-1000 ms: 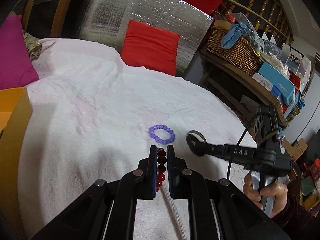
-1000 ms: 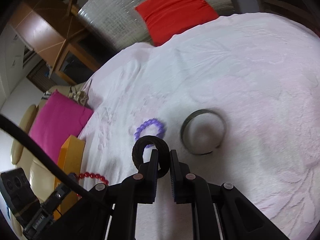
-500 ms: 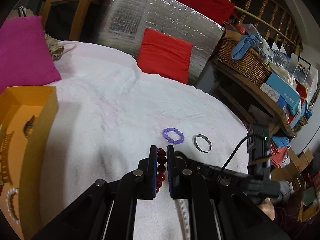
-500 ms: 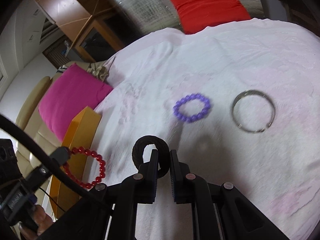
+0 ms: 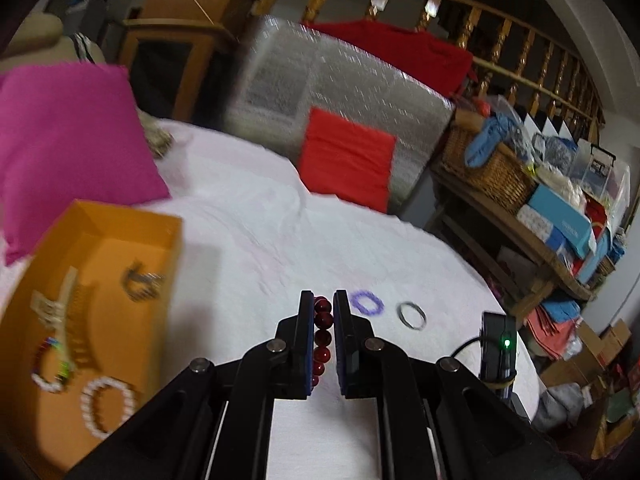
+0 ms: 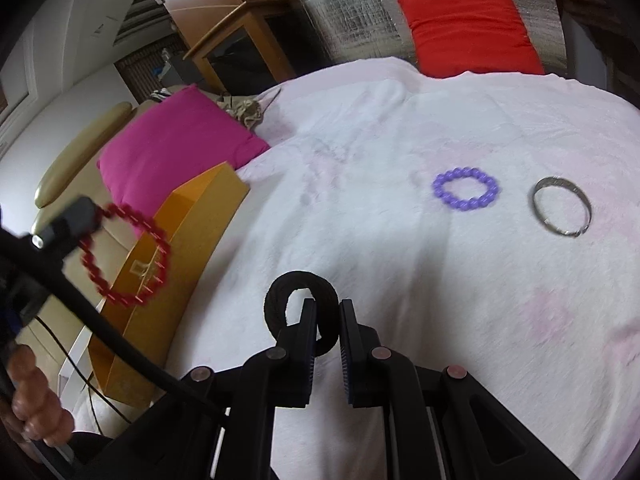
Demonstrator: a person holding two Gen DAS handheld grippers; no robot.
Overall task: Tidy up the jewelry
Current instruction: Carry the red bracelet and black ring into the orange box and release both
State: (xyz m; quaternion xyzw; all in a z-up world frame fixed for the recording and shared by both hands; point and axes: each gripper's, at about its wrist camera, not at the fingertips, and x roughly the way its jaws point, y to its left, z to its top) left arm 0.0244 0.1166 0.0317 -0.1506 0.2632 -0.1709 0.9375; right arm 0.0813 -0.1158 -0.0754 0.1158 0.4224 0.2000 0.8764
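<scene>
Left wrist view: the left gripper is clamped on a red bead bracelet, the string of dark red beads pinched between its two fingers and held in the air. Down to its left sits an orange box, open at the top, with a white pearl bracelet, a metal piece and other blurred jewelry lying inside. Just past the fingertips, on the white bedspread, lie a purple bead bracelet and, beside it to the right, a silver bangle, near each other but apart.

Right wrist view: the right gripper is closed on a black ring-shaped band, which sticks up and to the left from between the fingers. Ahead on the bedspread lie the purple bracelet and the bangle, side by side. To the left, the red bracelet hangs blurred over the orange box's edge. A magenta cushion lies behind the box, a red cushion at the far end of the bed
</scene>
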